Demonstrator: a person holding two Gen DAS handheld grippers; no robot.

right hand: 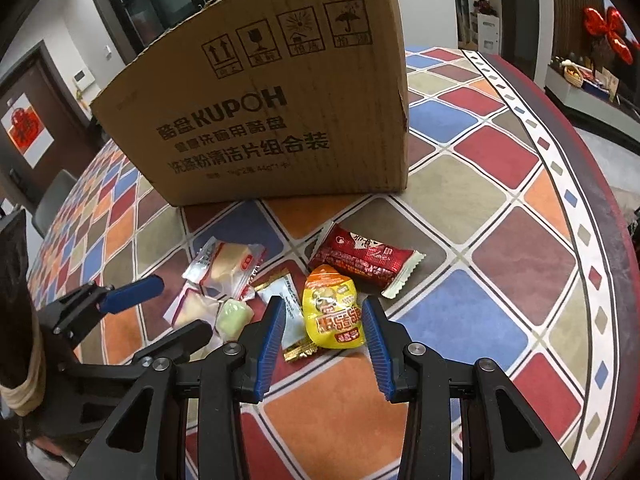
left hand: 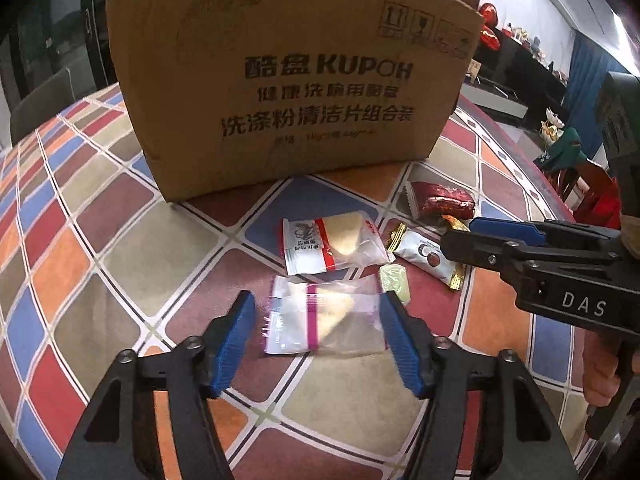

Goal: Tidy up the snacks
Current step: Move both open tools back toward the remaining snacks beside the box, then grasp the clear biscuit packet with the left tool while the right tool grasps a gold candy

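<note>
Several snack packets lie on the chequered tablecloth in front of a cardboard box (left hand: 288,80) (right hand: 272,120). My left gripper (left hand: 318,340) is open, its jaws on either side of a clear packet with a purple stripe (left hand: 324,320), low over the table. Behind it lie a clear packet with a red stripe (left hand: 332,244), a small green sweet (left hand: 394,282), a white packet with gold ends (left hand: 428,258) and a dark red packet (left hand: 444,200). My right gripper (right hand: 324,336) is open around a yellow packet (right hand: 334,312), with the red packet (right hand: 364,260) just behind it.
The round table's red rim (right hand: 600,200) curves along the right. The right gripper's body (left hand: 560,272) reaches in from the right in the left wrist view; the left gripper (right hand: 132,300) shows at the left in the right wrist view. A chair (right hand: 56,200) stands beyond the table.
</note>
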